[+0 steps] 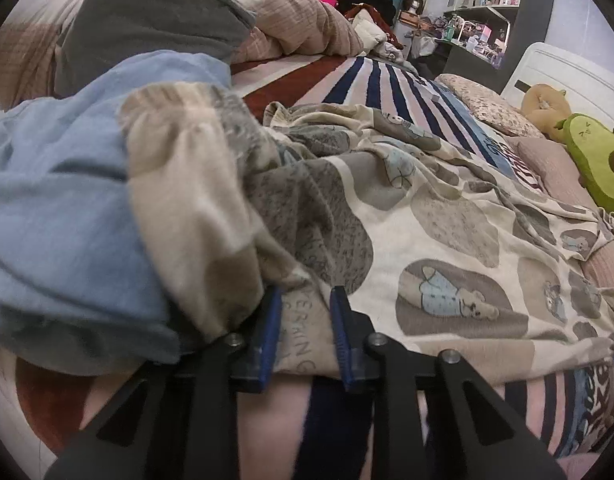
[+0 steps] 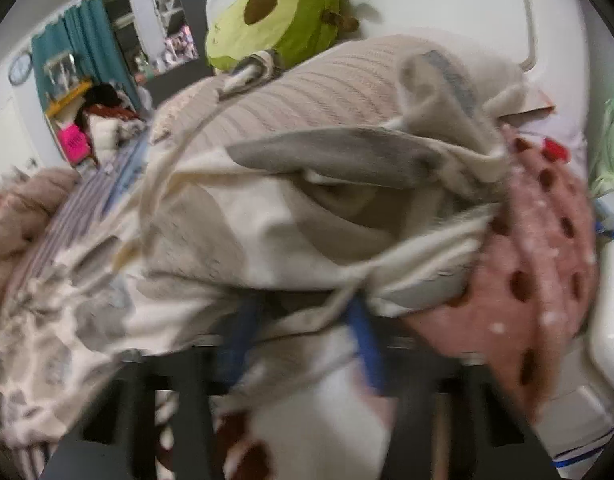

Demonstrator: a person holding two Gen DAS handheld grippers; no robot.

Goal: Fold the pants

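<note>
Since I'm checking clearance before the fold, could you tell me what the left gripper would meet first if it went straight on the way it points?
Most likely the patterned pants: the left gripper already has their edge between its pads, and the cloth stretches ahead across the striped bedsheet.

1 pants [image 1: 447,216], 2 plushies [image 1: 599,160], 1 pillow [image 1: 487,104]

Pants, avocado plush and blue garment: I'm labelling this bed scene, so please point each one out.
pants [image 1: 447,216], left wrist view, on the cream printed fabric spread over the bed.
avocado plush [image 2: 283,12], right wrist view, on its pale green face.
blue garment [image 1: 55,200], left wrist view, on its bunched middle.
</note>
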